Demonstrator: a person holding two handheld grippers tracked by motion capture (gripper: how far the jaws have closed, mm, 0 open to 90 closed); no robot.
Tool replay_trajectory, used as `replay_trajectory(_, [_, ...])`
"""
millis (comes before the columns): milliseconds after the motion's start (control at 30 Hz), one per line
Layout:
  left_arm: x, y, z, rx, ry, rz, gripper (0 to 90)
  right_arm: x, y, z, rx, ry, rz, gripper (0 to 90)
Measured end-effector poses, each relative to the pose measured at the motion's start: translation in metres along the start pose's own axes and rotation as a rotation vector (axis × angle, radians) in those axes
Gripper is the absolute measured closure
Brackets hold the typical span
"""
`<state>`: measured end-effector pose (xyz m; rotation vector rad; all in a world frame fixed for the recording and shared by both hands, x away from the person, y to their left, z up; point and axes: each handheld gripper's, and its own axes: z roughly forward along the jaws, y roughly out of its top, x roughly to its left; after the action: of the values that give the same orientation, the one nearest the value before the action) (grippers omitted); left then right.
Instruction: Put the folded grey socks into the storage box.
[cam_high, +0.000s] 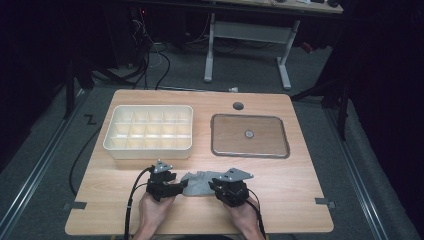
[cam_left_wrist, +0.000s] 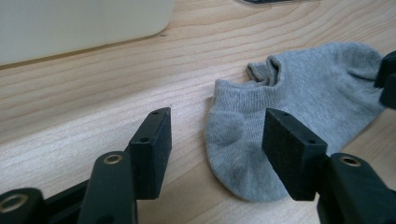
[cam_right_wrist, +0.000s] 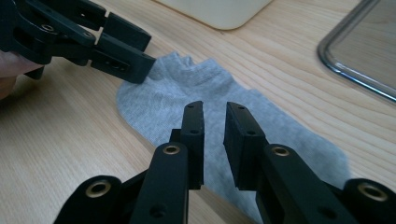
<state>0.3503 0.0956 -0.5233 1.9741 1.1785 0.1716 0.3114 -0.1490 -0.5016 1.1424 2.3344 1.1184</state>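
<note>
Sock (cam_left_wrist: 289, 93) — between both grippers' fingers (cam_left_wrist: 292, 154)

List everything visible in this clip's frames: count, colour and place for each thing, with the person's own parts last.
sock: 1, grey, flat on the table's near middle, between the two grippers
organiser: 1, cream, many compartments, far left of the table
tray: 1, clear with a metal rim, far right of the table
table: 1, light wood
desk: 1, white legs, behind the table
cables: several, black, on the floor behind
left gripper: 1, black, open over the sock's heel end
right gripper: 1, black, narrow gap, over the sock
hands: 2, at the near edge
</note>
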Motion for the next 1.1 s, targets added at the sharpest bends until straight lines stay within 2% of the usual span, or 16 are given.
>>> replay_trajectory(200, [0.0, 0.0, 0.004, 0.004, -0.012, -0.008, 45.8, 0.004, 0.002, 0.014, 0.016, 0.007, 0.003, 80.0])
replay_trajectory(400, [-0.001, -0.001, 0.006, 0.009, -0.007, 0.004, 47.2, 0.005, 0.001, 0.022, 0.027, 0.009, 0.0, 80.9])
replay_trajectory(467, [-0.003, -0.001, 0.007, 0.009, 0.007, 0.024, 47.5, 0.006, 0.001, 0.024, 0.035, 0.001, -0.011, 81.1])
replay_trajectory(667, [-0.008, -0.001, 0.009, 0.02, -0.005, 0.061, 57.0, 0.007, -0.004, 0.031, 0.08, -0.022, -0.035, 82.1])
replay_trajectory(967, [-0.013, -0.002, 0.011, 0.02, 0.003, 0.084, 71.1, 0.007, -0.008, 0.032, 0.065, -0.024, -0.051, 82.7])
replay_trajectory(1100, [-0.012, -0.003, 0.012, 0.02, -0.018, 0.08, 77.9, 0.007, -0.009, 0.032, 0.063, -0.024, -0.054, 82.8])
